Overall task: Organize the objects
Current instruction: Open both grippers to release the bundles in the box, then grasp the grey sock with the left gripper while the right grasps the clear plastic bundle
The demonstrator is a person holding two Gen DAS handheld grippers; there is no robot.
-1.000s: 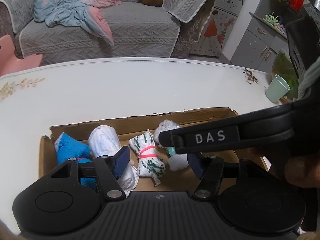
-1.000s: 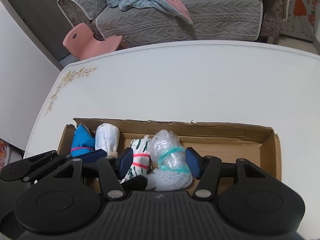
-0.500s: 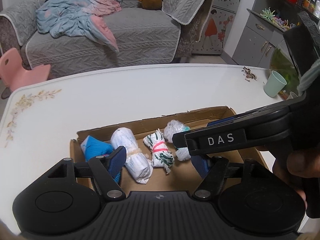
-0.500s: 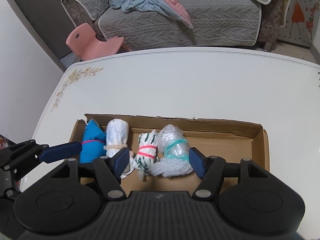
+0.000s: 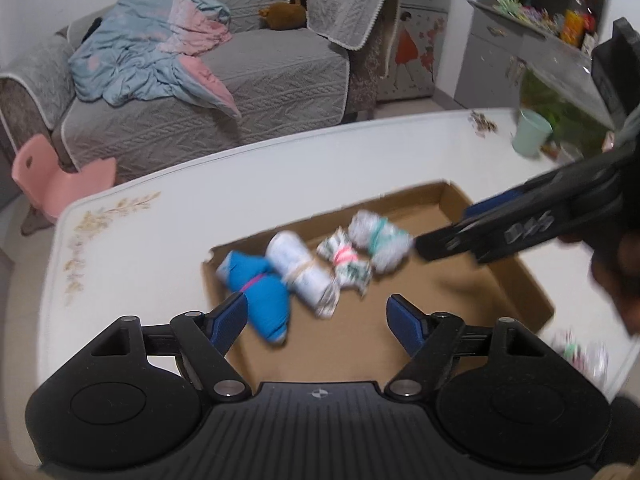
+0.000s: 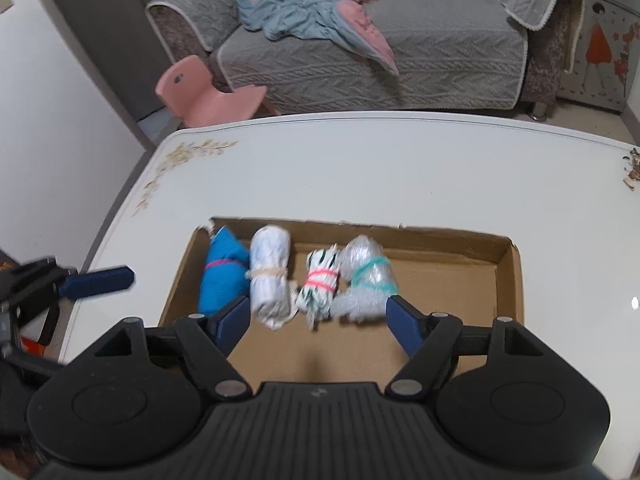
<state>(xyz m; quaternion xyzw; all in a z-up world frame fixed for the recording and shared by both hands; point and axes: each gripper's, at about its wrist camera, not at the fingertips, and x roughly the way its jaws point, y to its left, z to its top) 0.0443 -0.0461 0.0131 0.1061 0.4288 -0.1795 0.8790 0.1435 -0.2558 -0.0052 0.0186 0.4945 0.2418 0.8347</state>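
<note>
Cardboard walls frame a shallow box (image 6: 504,276) on a white table (image 6: 380,168), seen beyond the right claw (image 6: 319,314), whose blue-tipped fingers are spread wide and hold nothing. Bare tabletop runs on ahead of the box to the table's far edge, and the right half of the box floor, ahead and to the right of the claw, lies bare.

Four rolled bundles sit side by side in the left half of the box, just ahead of the fingertips: a blue bundle (image 6: 222,276) with a pink band by the left wall, a white bundle (image 6: 270,276) tied with a tan band, a green-and-white bundle (image 6: 320,284) with a pink band, and a bubble-wrap bundle (image 6: 366,280) with a teal band. The right fingertip (image 6: 400,316) lies just beside the bubble wrap; contact cannot be told.

From the left wrist view, blurred by motion, the left claw (image 5: 318,316) is likewise spread and empty, hovering over the near left part of the box (image 5: 528,280), its left fingertip (image 5: 232,316) just beside the blue bundle (image 5: 264,292). A mint cup (image 5: 532,132) stands near the table's far right edge.
</note>
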